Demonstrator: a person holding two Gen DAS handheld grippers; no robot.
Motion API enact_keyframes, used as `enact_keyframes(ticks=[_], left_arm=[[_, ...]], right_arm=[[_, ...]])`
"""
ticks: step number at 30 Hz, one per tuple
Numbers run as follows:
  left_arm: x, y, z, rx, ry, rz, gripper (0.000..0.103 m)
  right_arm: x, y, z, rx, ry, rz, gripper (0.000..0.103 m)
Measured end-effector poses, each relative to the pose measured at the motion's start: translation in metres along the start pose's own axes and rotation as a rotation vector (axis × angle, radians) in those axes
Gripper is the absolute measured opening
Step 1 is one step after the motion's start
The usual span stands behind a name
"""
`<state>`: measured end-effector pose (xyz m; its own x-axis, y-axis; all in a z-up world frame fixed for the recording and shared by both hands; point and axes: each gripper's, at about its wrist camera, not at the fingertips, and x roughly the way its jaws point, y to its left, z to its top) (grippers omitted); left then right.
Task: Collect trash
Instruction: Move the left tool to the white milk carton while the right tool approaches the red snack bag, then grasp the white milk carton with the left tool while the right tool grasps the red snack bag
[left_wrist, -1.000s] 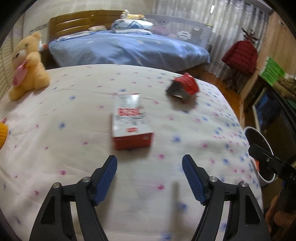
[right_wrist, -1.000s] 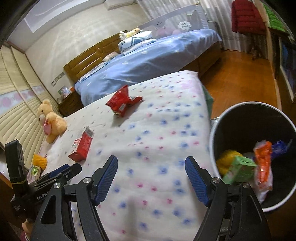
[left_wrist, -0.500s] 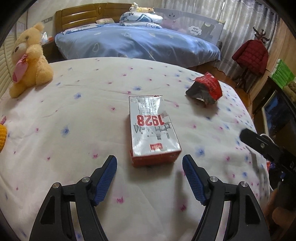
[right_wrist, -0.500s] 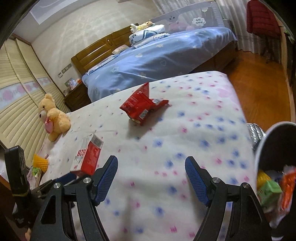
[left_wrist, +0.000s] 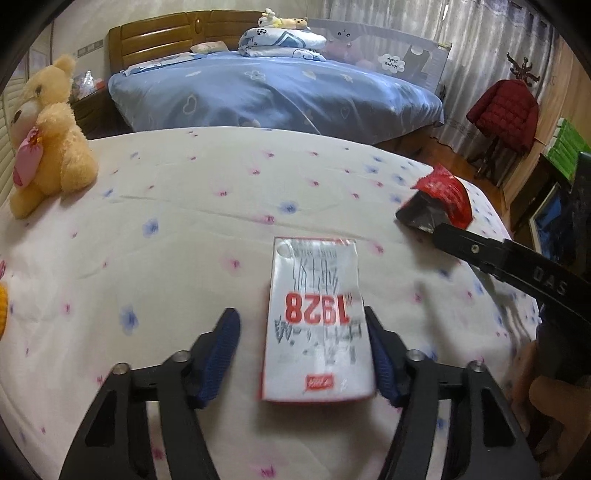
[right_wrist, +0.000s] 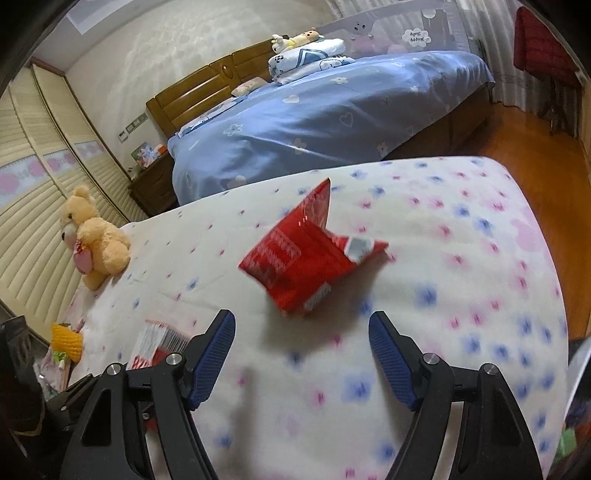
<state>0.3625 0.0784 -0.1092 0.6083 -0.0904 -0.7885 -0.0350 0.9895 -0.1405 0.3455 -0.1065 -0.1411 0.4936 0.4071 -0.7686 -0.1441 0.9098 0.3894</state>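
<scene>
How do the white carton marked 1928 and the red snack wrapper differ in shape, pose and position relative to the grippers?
The white carton is a firm rectangular box lying flat; the red snack wrapper is crumpled, torn open, one corner sticking up. The carton lies between the fingers of the left gripper, whose jaws are closing, a gap on one side; the wrapper lies ahead of the open right gripper, not yet between its fingers. Both rest on the flowered bedspread.

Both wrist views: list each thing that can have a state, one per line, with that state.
Left gripper: closing, carton between its jaws, gap at one pad.
Right gripper: open, empty, short of the wrapper.
Carton marked 1928: lying flat on the bedspread.
Red wrapper: torn open, crumpled, lying on the bedspread.
Teddy bear: sitting upright.
</scene>
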Motion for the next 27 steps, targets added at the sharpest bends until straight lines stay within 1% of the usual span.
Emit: enact_keyframes(ticks=[2,3,4,5,6,7,8,9,13,17,27], left_arm=[[0.004,0.002,0.002,-0.001,0.000,-0.004,0.052],[0.005,0.003,0.003,-0.001,-0.003,-0.006,0.047],[0.005,0.004,0.003,-0.002,-0.004,-0.008,0.047],[0.006,0.005,0.003,-0.005,-0.006,-0.012,0.047],[0.006,0.005,0.003,-0.005,-0.007,-0.013,0.047],[0.006,0.005,0.003,-0.005,-0.010,-0.017,0.047],[0.004,0.005,0.002,-0.005,-0.012,-0.019,0.046],[0.003,0.005,0.002,-0.006,-0.016,-0.020,0.046],[0.000,0.005,0.001,-0.002,-0.027,-0.022,0.046],[-0.006,-0.001,-0.004,0.010,-0.030,-0.040,0.046],[-0.030,-0.027,-0.023,0.071,-0.035,-0.099,0.046]], right_arm=[[0.005,-0.001,0.005,-0.006,-0.001,-0.011,0.073],[0.007,0.000,0.007,-0.009,0.000,-0.015,0.069],[0.008,-0.001,0.009,-0.012,0.001,-0.021,0.064],[0.010,-0.002,0.010,-0.013,0.001,-0.027,0.061],[0.012,-0.003,0.012,-0.014,0.000,-0.037,0.053],[0.013,-0.003,0.013,-0.014,0.000,-0.042,0.042],[0.013,-0.005,0.014,-0.014,-0.001,-0.048,0.035],[0.013,-0.006,0.014,-0.013,0.000,-0.055,0.024],[0.004,-0.008,0.009,-0.018,-0.017,-0.056,0.022],[-0.012,-0.009,-0.002,-0.020,-0.026,-0.044,0.020],[-0.067,-0.012,-0.044,-0.016,-0.055,-0.031,0.015]])
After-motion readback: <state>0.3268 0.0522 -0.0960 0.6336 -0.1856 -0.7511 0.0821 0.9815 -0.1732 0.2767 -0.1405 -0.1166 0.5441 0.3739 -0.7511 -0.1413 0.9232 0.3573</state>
